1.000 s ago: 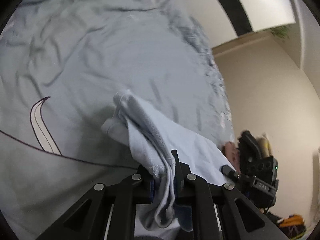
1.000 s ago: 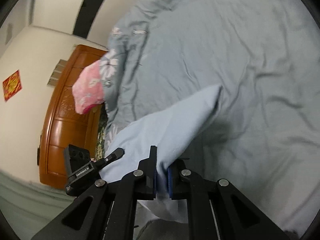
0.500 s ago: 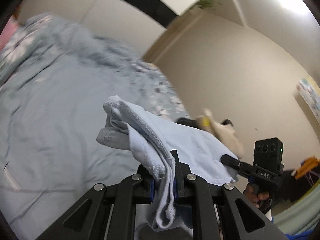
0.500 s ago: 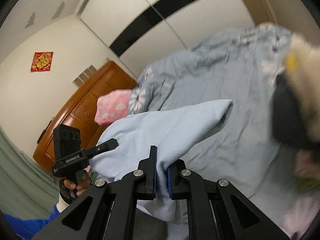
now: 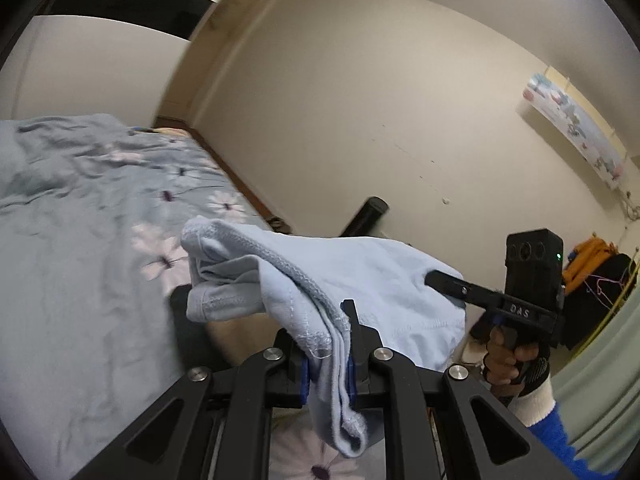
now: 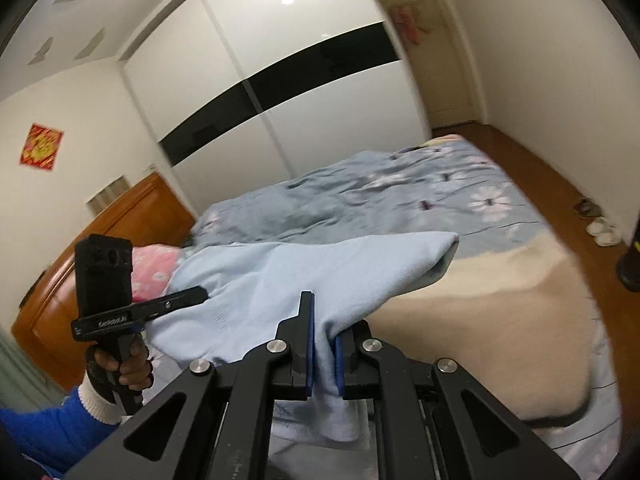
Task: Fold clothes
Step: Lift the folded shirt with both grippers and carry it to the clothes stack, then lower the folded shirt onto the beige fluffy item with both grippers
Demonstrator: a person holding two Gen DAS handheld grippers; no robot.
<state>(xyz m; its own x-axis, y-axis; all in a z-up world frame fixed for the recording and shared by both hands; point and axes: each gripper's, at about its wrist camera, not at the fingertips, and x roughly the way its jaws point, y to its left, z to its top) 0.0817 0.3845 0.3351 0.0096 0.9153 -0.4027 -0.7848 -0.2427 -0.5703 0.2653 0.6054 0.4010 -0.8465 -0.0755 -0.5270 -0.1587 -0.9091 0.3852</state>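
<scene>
The pale blue garment (image 5: pixel 360 280) hangs in the air above the bed (image 5: pixel 80 240), stretched between two pinched spots. One bunched, stitched hem end (image 5: pixel 224 256) sticks out in thick folds; in the right wrist view a doubled corner (image 6: pixel 436 252) juts sideways. It looks like a knit top, though its shape is unclear.

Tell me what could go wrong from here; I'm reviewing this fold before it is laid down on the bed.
The light blue garment hangs in the air between both grippers, bunched at the left gripper, so it may land creased. The right gripper pinches only an edge, which could slip. A cream plush item lies on the bed below and could snag the cloth.
</scene>
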